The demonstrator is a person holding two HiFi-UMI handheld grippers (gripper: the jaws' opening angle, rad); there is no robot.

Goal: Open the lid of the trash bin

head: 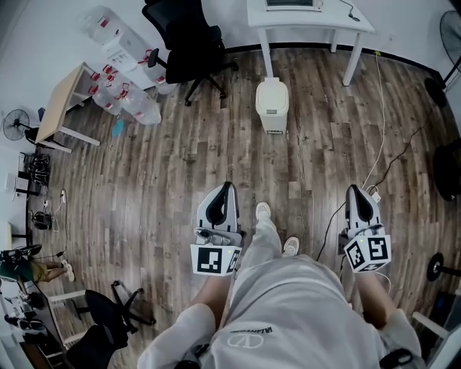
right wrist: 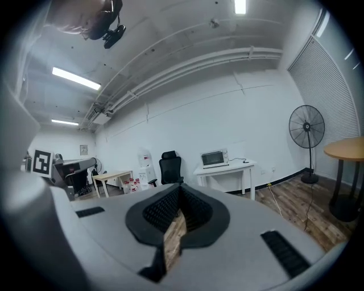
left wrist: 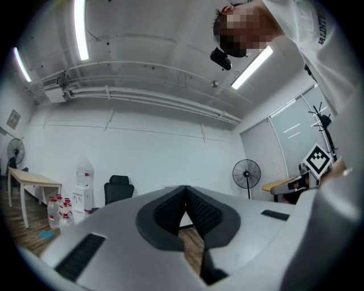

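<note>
A cream trash bin [head: 272, 105] stands on the wood floor in front of a white table, its lid down. It is well ahead of both grippers and shows only in the head view. My left gripper [head: 227, 187] is held at waist height, left of the person's legs, with its jaws closed together and nothing between them. My right gripper [head: 353, 189] hangs at the same height on the right, also shut and empty. In the left gripper view the left gripper [left wrist: 185, 188] points at the far wall. The right gripper [right wrist: 180, 186] points toward the table.
A black office chair [head: 189, 45] stands left of the bin, and a white table [head: 310, 18] behind it. Water bottles [head: 124, 101] lie by a wooden desk [head: 60, 102]. A white cable [head: 379, 137] runs along the floor at right. Another chair [head: 108, 311] is at lower left.
</note>
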